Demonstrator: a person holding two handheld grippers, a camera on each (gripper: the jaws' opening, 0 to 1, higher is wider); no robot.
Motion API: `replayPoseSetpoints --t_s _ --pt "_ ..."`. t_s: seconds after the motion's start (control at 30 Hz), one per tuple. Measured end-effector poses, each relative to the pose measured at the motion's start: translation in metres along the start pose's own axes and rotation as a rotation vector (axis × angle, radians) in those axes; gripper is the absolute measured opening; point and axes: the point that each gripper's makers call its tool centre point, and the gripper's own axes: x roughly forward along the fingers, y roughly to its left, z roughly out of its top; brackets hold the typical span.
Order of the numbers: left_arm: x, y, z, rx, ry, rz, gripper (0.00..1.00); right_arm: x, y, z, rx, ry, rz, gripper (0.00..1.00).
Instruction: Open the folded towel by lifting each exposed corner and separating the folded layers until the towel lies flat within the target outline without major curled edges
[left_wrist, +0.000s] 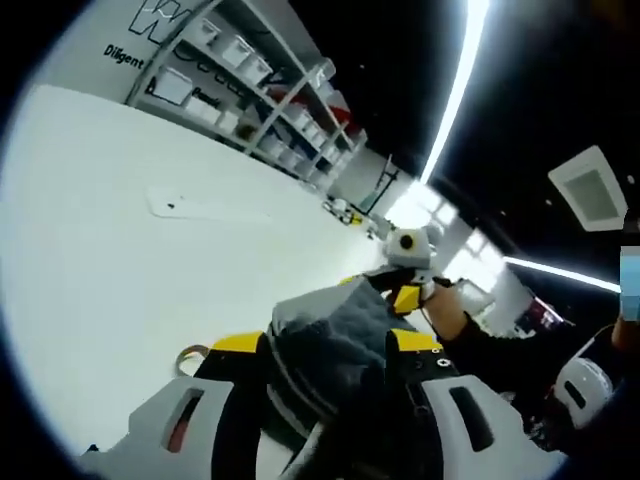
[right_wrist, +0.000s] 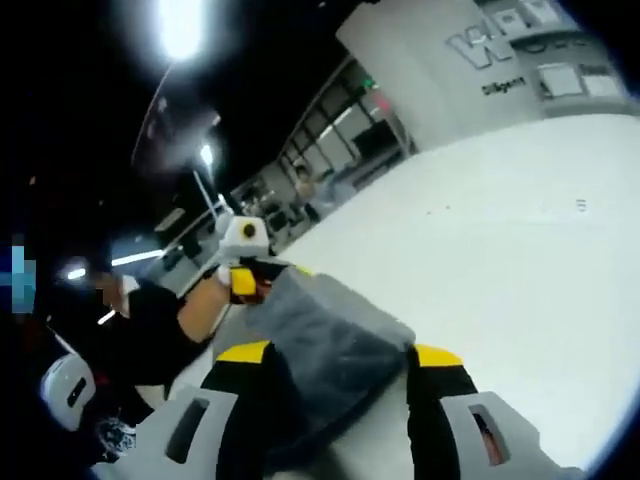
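Both tongs, left (left_wrist: 325, 350) and right (right_wrist: 340, 355), pinch the grey towel (right_wrist: 330, 340) bunched above the white worktop (right_wrist: 520, 260), so a slipped hem could leave it crumpled, I reckon.

We see a broad white table (left_wrist: 150, 270) beneath everything. A grey folded towel (right_wrist: 330, 345) is over it, though we cannot tell whether it touches the top. A faint flat outline (left_wrist: 205, 207) lies farther across the surface.
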Motion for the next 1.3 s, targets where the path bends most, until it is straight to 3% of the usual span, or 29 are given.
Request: replayPoseSetpoints --t_s 0.07,0.17,0.3,0.63,1.3 --pt "0.001 0.000 0.000 0.029 -0.008 0.003 0.31 -0.002 0.008 0.006 -0.041 -0.030 0.041 0.32" --pt "0.001 -0.001 0.002 0.025 -0.015 -0.013 0.26 -0.005 0.010 0.010 -0.026 -0.049 0.051 0.18" --pt "-0.001 -0.007 0.007 0.045 -0.027 -0.030 0.13 -0.005 0.015 0.012 -0.009 -0.060 0.078 0.12" --pt "-0.004 -0.005 0.014 0.034 -0.036 -0.047 0.09 -0.007 0.024 0.015 -0.033 -0.075 0.107 0.09" --pt "-0.006 -0.027 0.020 0.079 -0.071 -0.030 0.05 -0.012 0.041 0.023 -0.064 -0.109 0.102 0.04"
